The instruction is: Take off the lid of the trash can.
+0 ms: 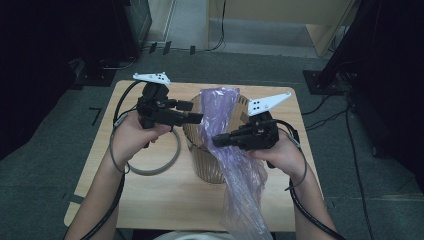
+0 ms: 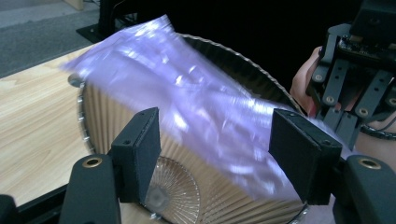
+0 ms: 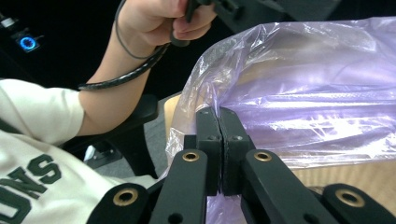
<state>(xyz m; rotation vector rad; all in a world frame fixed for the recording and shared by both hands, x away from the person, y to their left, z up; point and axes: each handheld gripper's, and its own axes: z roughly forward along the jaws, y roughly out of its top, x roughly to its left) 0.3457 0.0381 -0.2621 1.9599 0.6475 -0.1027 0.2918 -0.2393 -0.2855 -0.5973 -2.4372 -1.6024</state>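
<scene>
Purple plastic bag [image 1: 227, 130] draped across ribbed bin [image 1: 202, 162] | right gripper [image 3: 219, 122] pinching bag's edge | left gripper [image 2: 224, 154] spread wide over bin's rim

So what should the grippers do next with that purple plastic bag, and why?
Probably close the open left gripper on the thin purple plastic bag. The bag lies draped flat across the mouth of the ribbed tan round bin, and the right gripper already pinches one part. A second grip would likely let the two pull its mouth open.

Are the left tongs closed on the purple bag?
No, the left tongs stand wide open, the bag lying between and beyond them over the bin.
</scene>
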